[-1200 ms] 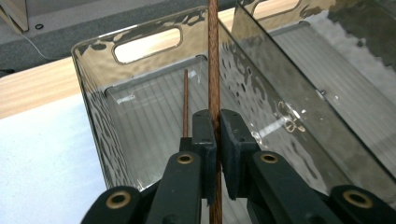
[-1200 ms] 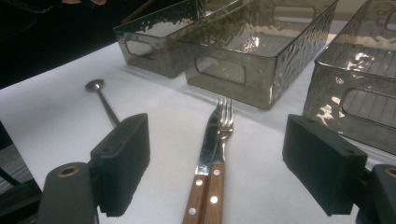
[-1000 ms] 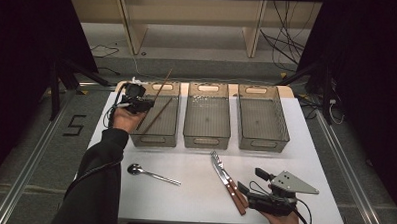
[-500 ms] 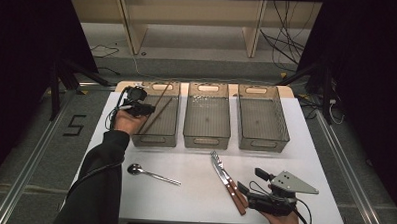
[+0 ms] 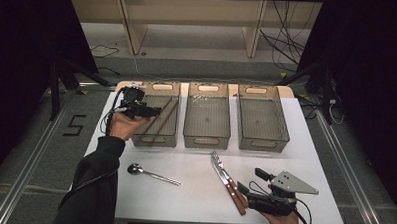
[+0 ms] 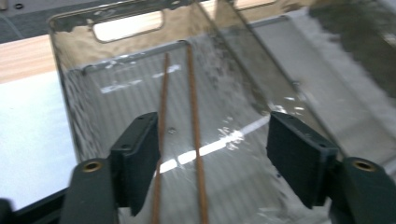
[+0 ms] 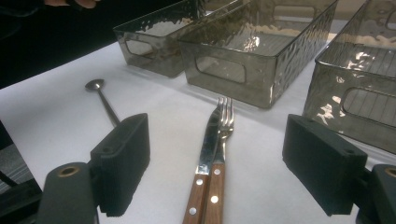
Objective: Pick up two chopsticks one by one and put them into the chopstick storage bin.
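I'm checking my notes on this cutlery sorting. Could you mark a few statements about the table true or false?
1. Two thin brown chopsticks lie in the leftmost clear plastic bin. True.
2. The left tongs are shut on a chopstick. False: the jaws stand open, holding nothing.
3. The wooden-handled knife and fork lie side by side on the white table. True.
4. The steel spoon sits in the middle bin. False: it lies on the table.
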`<state>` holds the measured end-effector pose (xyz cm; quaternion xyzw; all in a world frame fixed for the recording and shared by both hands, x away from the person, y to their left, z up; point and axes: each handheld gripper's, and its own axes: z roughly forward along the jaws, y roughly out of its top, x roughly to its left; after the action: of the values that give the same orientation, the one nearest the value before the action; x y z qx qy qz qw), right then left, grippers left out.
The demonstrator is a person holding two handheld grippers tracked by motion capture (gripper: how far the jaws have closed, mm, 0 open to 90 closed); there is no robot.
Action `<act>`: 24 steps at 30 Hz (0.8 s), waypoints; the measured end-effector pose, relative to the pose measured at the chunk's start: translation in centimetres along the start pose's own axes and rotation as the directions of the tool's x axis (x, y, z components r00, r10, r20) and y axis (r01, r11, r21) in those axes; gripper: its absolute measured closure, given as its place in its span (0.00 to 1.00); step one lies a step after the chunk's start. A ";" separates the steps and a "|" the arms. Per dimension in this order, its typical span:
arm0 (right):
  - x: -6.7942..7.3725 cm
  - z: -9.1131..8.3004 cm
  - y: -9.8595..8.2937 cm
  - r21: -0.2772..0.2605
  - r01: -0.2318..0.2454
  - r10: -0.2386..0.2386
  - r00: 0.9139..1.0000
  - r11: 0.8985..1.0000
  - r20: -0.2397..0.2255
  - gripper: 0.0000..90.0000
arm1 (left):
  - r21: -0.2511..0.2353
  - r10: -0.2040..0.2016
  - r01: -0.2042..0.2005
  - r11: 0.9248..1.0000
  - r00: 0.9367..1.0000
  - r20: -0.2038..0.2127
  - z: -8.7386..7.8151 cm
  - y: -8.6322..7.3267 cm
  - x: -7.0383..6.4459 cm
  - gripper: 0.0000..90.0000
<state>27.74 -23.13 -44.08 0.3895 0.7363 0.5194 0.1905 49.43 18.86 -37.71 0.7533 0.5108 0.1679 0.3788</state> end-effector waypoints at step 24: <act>0.4 0.3 0.1 0.013 0.011 -0.010 1.000 1.000 -0.028 0.27 | -0.172 0.048 -0.021 0.985 0.986 0.158 -7.5 -7.3 -1.9 0.22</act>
<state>27.71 -22.60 -44.02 0.3798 0.7444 0.5188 0.1805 39.19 21.57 -37.95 0.7381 0.4492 0.1559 0.4787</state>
